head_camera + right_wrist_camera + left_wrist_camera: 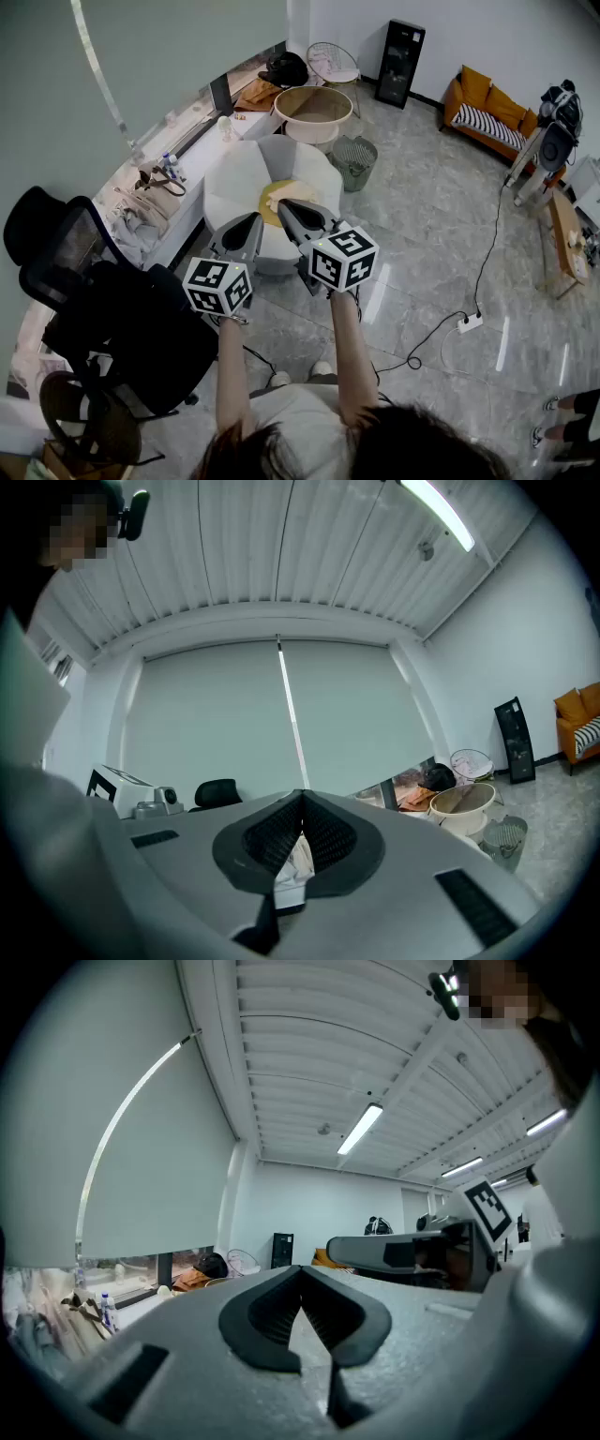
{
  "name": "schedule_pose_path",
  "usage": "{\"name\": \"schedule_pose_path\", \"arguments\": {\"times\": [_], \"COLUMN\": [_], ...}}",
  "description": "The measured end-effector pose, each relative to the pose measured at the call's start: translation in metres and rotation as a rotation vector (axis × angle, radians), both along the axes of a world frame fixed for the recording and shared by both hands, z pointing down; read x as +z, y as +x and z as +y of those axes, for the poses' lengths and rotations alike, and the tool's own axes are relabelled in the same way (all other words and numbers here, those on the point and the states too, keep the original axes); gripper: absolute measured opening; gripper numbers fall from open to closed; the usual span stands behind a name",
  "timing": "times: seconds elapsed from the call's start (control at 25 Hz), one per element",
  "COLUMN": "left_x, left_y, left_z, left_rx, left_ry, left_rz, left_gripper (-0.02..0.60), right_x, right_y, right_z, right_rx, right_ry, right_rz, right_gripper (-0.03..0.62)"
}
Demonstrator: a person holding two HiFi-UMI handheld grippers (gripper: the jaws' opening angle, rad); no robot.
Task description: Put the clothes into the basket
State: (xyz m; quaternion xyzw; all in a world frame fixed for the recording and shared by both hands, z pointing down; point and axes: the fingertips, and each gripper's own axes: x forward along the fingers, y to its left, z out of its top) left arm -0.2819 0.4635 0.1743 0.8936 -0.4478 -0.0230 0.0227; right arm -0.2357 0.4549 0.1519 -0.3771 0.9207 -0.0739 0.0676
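Both grippers are held level, side by side, over a white petal-shaped seat with a yellow cushion. My left gripper is shut, its tips meeting on nothing. My right gripper is shut too, with nothing held; white cloth shows behind it through the gap. Pale clothes lie heaped on the window ledge to the left. A brown garment lies farther along the ledge. The round beige basket stands beyond the seat.
A wire mesh bin sits beside the basket, a wire chair behind it. A black office chair stands at my left. A power strip and cable lie on the floor at right. An orange sofa is far right.
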Motion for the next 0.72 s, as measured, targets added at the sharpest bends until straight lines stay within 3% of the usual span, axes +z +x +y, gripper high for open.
{"name": "schedule_pose_path", "arguments": {"times": [0.72], "left_x": [-0.001], "left_y": [0.051], "left_z": [-0.004], "left_rx": [0.013], "left_ry": [0.011], "left_rz": [0.000], "left_gripper": [0.011], "right_x": [0.007], "right_y": [0.050], "right_z": [-0.008], "right_rx": [0.007], "right_ry": [-0.020], "right_rz": [-0.003], "right_gripper": [0.009]}}
